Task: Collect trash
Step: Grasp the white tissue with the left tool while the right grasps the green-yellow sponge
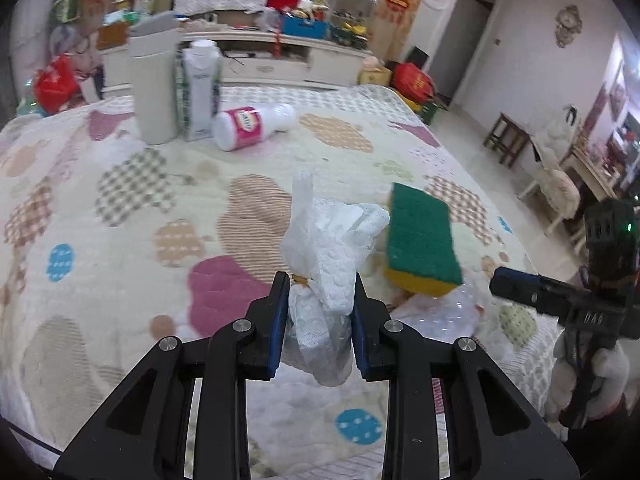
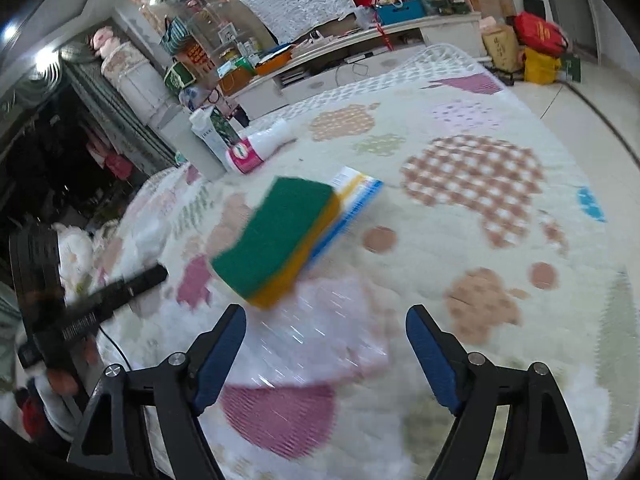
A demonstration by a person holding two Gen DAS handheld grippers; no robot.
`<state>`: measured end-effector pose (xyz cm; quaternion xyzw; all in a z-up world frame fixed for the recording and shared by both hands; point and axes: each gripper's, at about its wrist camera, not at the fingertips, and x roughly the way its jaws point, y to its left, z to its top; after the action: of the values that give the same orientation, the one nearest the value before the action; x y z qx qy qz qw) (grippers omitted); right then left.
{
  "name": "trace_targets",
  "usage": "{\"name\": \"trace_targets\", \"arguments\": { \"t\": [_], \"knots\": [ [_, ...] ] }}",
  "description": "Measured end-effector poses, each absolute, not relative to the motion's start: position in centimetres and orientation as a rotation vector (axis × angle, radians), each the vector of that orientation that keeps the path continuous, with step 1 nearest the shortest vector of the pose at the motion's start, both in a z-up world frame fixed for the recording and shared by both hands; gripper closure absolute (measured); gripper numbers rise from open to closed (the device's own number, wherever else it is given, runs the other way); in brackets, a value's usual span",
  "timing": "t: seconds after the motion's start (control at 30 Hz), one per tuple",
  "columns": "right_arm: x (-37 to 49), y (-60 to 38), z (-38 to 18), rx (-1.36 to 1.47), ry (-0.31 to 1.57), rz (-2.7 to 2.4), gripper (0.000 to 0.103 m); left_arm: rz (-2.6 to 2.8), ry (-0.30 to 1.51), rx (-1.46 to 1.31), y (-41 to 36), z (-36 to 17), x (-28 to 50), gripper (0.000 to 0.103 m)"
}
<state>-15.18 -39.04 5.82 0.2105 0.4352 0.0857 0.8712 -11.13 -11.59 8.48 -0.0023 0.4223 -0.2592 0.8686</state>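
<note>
2 blue pads of the left gripper (image 1: 320, 320) clamp a crumpled tissue (image 1: 326, 256); beside it, the sponge (image 2: 276, 240) lies ahead of the right gripper (image 2: 326, 344), whose jaws gape empty.

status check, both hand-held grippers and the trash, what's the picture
Left hand-held gripper shut on crumpled tissue, lifted off the bedspread. Right hand-held gripper open, empty, sponge just ahead. Nothing in the way.
</note>
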Motion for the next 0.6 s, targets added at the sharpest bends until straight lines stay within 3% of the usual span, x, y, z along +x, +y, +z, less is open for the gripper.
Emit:
{"name": "trace_targets", "arguments": {
  "t": [0.13,0.4,0.5,0.53,0.6],
  "knots": [
    [-12.2,-36.5,7.4,0.411,0.889,0.123,0.011,-0.519,0.872,-0.020,-10.3,8.0,-11.3,0.077],
    [-6.2,-30.8,6.7,0.184,0.954,-0.118,0.011,-0.513,0.852,-0.050,-8.4,7.8,-11.8,0.077],
    [-5.8,-31.4,5.2,0.224,0.993,-0.142,0.011,-0.520,0.851,-0.044,-8.3,7.5,-12.1,0.077],
    [-5.9,-31.7,4.7,0.241,1.010,-0.129,0.012,-0.521,0.849,-0.045,-8.2,7.6,-12.3,0.077],
    [-6.2,-32.2,4.1,0.289,1.028,-0.062,0.031,-0.524,0.844,-0.052,-8.2,7.7,-12.5,0.077]
  ]
}}
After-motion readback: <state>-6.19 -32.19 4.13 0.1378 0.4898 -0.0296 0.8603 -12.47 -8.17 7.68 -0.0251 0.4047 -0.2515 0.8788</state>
